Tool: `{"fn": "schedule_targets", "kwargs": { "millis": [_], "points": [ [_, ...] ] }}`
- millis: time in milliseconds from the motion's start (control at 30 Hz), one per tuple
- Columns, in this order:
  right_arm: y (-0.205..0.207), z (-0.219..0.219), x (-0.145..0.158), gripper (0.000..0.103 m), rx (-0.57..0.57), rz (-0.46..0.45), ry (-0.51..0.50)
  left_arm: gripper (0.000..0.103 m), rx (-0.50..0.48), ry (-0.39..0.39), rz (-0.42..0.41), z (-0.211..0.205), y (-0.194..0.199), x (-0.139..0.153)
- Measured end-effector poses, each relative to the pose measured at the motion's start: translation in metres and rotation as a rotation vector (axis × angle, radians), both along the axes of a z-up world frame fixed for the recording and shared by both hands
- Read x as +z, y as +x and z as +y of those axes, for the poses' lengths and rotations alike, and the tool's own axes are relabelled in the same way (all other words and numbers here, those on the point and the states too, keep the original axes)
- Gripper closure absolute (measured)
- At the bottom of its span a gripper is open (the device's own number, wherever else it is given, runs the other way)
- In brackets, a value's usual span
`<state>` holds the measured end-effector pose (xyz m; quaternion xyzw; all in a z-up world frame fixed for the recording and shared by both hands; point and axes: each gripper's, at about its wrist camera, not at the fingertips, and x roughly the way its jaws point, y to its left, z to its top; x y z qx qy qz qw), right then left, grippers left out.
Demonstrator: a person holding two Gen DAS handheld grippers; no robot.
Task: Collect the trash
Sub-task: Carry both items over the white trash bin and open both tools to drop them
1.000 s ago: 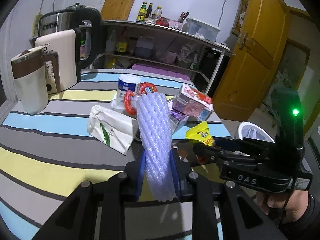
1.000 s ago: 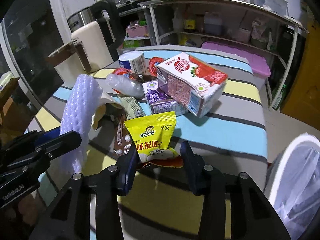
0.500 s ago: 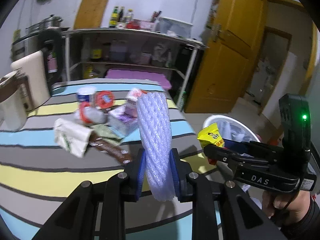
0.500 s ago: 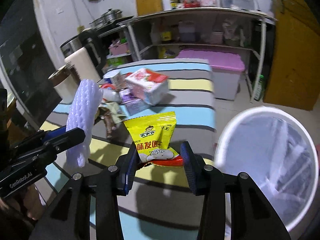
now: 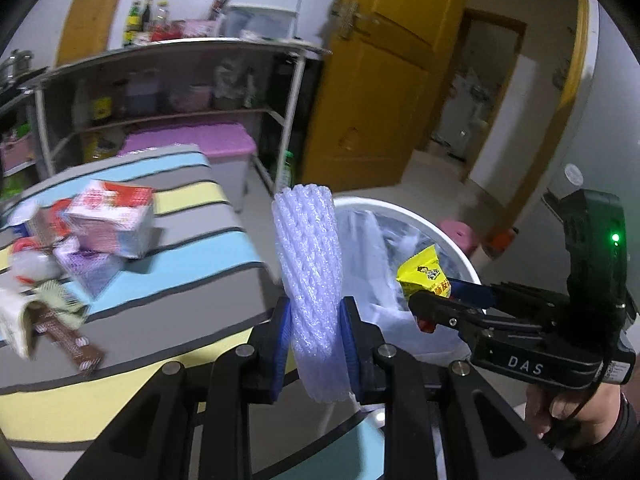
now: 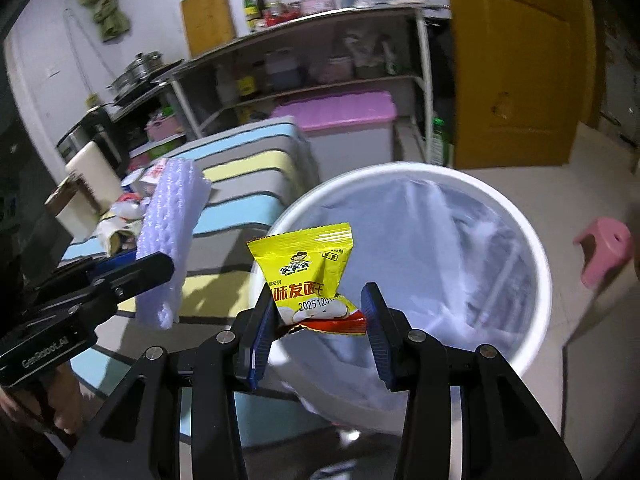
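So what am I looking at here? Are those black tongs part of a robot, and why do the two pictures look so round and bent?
There is no robot: a person holds a two-finger gripper in each hand. Each gripper carries a wide-angle camera that looks along its fingers, which bends the picture. One picture comes from the left gripper, the other from the right gripper, and each also shows the other tool from the side.

The left gripper is shut on a white foam fruit net. The right gripper is shut on a yellow snack packet, held over a white trash bin lined with a clear bag.

Behind lies a table with a striped cloth. On it remain a strawberry milk carton, a purple carton, a brown wrapper and other litter too blurred to name.
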<state>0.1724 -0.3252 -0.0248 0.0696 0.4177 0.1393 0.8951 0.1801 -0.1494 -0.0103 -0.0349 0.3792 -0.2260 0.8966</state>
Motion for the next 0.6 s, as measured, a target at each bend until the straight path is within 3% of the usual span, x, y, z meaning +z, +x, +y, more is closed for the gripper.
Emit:
{"fn": "schedule_targets", "kwargs": {
  "millis": [333,467,600],
  "points": [
    [0.0,-0.039,-0.022,0.059,-0.077,0.067,-0.005,0.077,-0.09,0.004,0.063,-0.045,0.03,-0.022],
    [0.002,-0.046,-0.03,0.058,-0.092,0.089,-0.001,0.065,-0.103,-0.005,0.085,-0.048,0.037,-0.028],
    [0.002,-0.049,-0.032,0.052,-0.101,0.093,0.0,0.06,-0.101,-0.008,0.081,-0.049,0.039,-0.029]
  ]
}}
